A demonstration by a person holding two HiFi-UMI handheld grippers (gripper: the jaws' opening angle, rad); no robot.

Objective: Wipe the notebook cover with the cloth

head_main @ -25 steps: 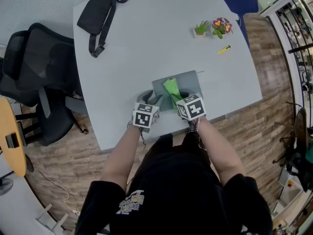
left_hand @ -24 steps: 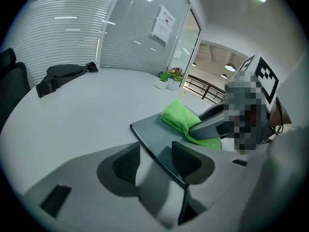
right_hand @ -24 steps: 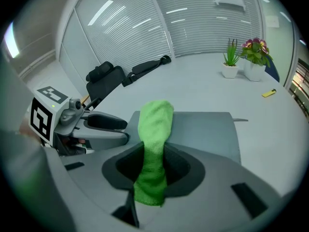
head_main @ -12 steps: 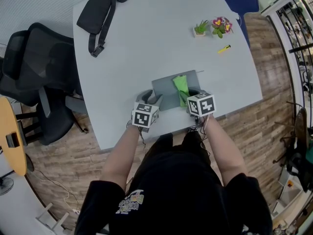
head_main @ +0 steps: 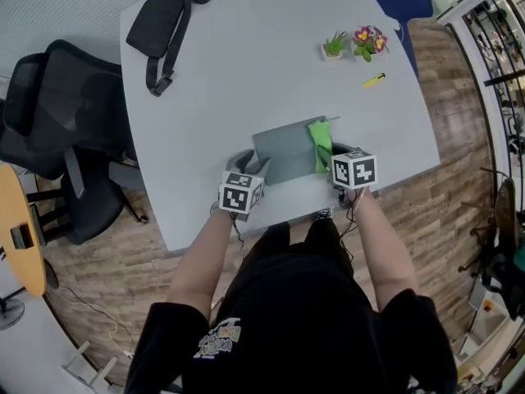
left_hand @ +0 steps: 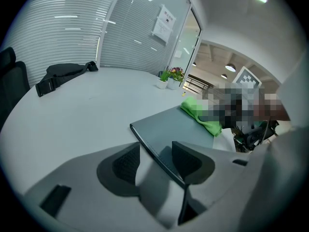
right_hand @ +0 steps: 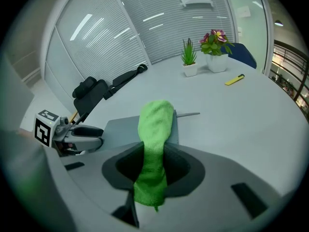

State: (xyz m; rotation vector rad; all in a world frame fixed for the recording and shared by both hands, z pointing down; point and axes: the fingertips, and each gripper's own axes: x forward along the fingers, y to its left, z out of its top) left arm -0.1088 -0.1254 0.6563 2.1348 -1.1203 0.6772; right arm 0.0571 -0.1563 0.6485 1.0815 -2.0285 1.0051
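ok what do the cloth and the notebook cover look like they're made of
Cloth: bright green soft fabric, probably microfibre or terry. It has a fuzzy nap and folds limply.
Notebook cover: smooth matte grey, likely plastic or faux leather. It lies flat and stiff with a faint sheen and no visible grain.

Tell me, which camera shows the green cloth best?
The right gripper view: the cloth fills its middle, pinched in the right tool and draped onto the notebook. The head view shows it small, along the notebook's right edge; the left gripper view shows it far off, beside a blurred patch.
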